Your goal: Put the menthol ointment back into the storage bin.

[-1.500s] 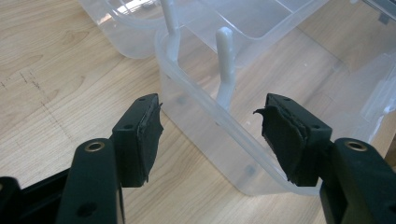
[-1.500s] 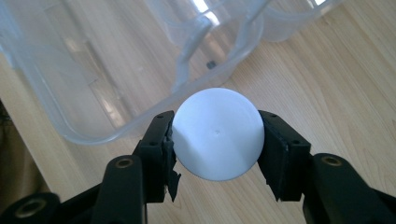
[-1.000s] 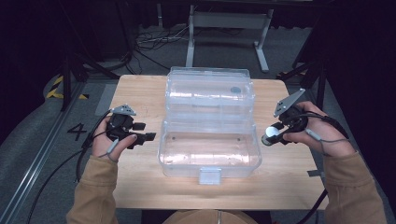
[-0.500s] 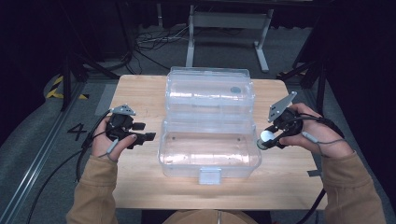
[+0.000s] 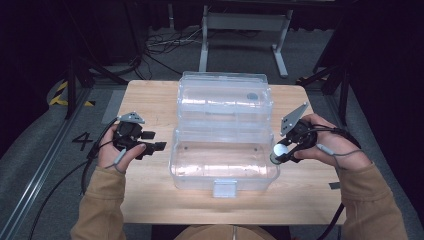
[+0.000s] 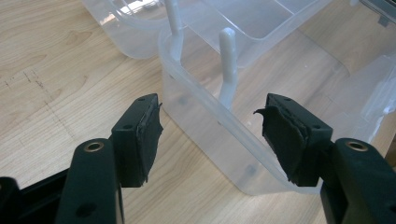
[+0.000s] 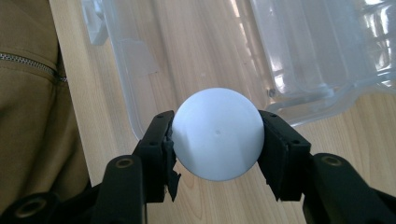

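A clear plastic box stands open in the middle of the wooden table, its lid laid back on the far side. My right gripper is shut on a white ball and holds it over the box's right rim. In the right gripper view the white ball sits squeezed between both pads above the rim of the box. At the box's left end my left gripper is open, with the corner of the box just beyond its jaws and nothing between them.
The wooden table has bare wood on both sides of the box. A front latch sticks out toward the person. Cables trail from both grippers off the table's edges. Stand legs and dark floor lie beyond the far edge.
My right gripper has carried the ball leftward and slightly down, from beside the box to its right rim. The left gripper has stayed where it was.
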